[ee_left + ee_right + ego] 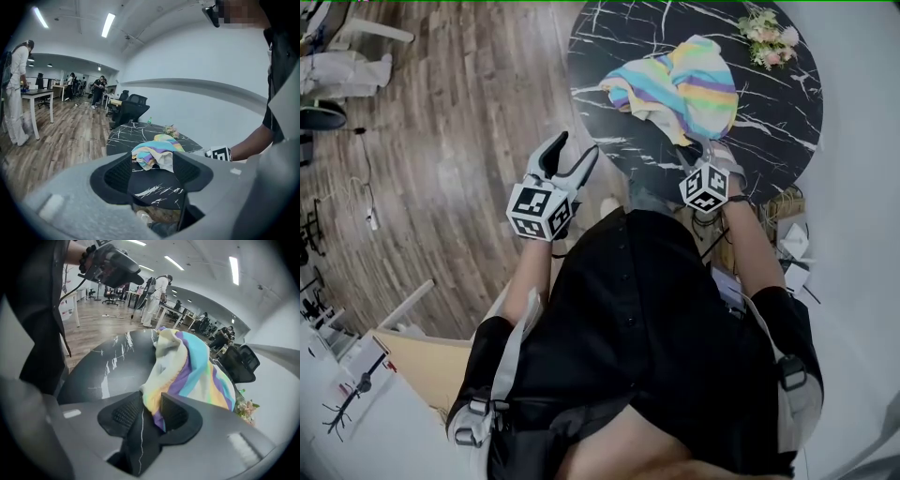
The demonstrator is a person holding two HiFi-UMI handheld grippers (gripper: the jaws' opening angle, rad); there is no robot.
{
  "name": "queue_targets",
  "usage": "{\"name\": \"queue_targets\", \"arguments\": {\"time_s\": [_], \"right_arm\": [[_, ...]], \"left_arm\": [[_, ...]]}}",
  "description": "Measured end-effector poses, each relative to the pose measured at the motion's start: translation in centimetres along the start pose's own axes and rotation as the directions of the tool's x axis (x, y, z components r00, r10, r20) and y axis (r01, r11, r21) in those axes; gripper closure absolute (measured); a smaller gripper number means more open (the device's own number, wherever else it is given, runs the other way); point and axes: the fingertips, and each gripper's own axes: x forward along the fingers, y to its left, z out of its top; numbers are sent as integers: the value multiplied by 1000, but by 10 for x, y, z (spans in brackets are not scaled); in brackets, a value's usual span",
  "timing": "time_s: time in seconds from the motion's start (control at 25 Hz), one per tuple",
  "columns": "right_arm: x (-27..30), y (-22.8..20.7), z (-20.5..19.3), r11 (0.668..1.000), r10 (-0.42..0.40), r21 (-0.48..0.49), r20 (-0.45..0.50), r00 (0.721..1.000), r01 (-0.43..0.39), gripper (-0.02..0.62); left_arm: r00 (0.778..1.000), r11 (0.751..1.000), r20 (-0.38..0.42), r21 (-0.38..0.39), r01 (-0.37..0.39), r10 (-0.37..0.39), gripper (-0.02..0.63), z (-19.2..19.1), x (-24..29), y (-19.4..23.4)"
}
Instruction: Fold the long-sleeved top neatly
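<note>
Top: the striped long-sleeved top (684, 84) lies bunched in a heap on the round black marble table (609, 56), on the half nearer the person, not spread flat; its pastel bands show, with a pale underside turned up in places.

Right tongs: the right gripper (150, 401) points steeply down at the near edge of the heap. Its jaws stand partly apart with a fold of the cloth between them. The fabric lies against the right pad and brushes the tip of the left one, and lower down dark tabletop shows between the cloth and the left pad (so, from where I stand, not a firm pinch).

Left tongs: the left gripper (577, 147) hangs off the table's near-left edge, over the wooden floor (459, 122), well apart from the top. Its jaws are wide apart and hold nothing; only the table rim and the heap beyond show between them.

Marker cubes: one sits on each gripper, the left cube (541, 211) clear of the table, the right cube (705, 187) at the table's near rim.

Flowers: a small posy (769, 39) lies at the table's far right, apart from the top.

Room: an open office, with a person in white (159, 291) standing by desks beyond the table.
</note>
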Motion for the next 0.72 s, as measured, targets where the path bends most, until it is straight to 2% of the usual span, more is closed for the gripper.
{"name": "queue_targets", "arguments": {"time_s": [0.24,0.32,0.52,0.6,0.72], "right_arm": [[9,0,-12,992,-16,-129,-38,999,11,460],[6,-4,-10,993,-31,-110,-20,999,28,554],[-22,-27,2,993,-87,79,60,994,83,561],[-41,-41,6,975,-127,196,101,987,106,561],[-73,-68,6,927,-209,344,138,968,151,561]], "left_arm": [[999,999,-54,52,8,-5,325,-10,15,-3],[997,997,-72,68,24,-19,325,-12,22,-3],[993,992,-100,101,75,-65,342,-7,46,-2],[987,984,-120,132,123,-108,364,-6,56,-8],[973,956,-157,214,202,-170,389,-4,74,-19]]}}
